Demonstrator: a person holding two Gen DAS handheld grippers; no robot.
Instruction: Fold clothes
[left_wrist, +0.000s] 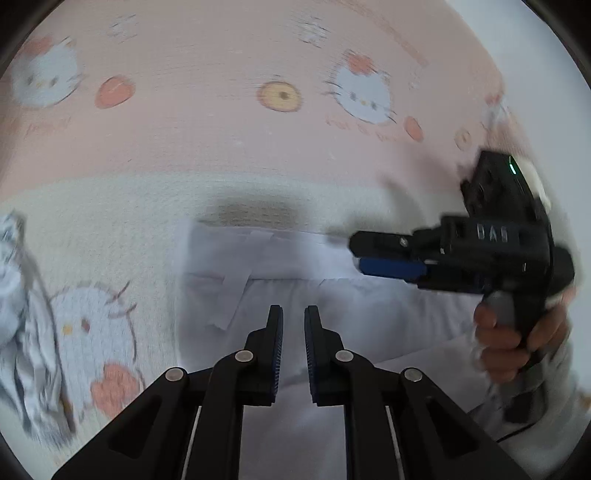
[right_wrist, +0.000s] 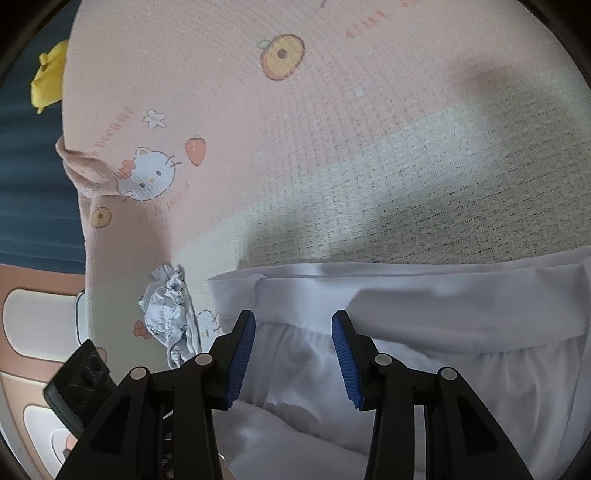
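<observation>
white garment (right_wrist: 424, 306): spread flat on pink cartoon-cat blanket (left_wrist: 221, 129), its folded top edge lying straight. left tongs (left_wrist: 293, 332): narrowly apart, empty, above cloth. right tongs (right_wrist: 293, 332): wide apart over gathered seam, probably ready to pinch. crumpled patterned cloth (right_wrist: 170, 314): set aside.

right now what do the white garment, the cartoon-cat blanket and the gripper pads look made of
White garment: thin smooth woven cloth, probably cotton or a blend; soft gathers, slightly translucent.
Cartoon-cat blanket: textured knit or waffle weave, matte; a grid shows.
Right gripper's pads: blue ribbed rubber or plastic, hard to tell which.
</observation>
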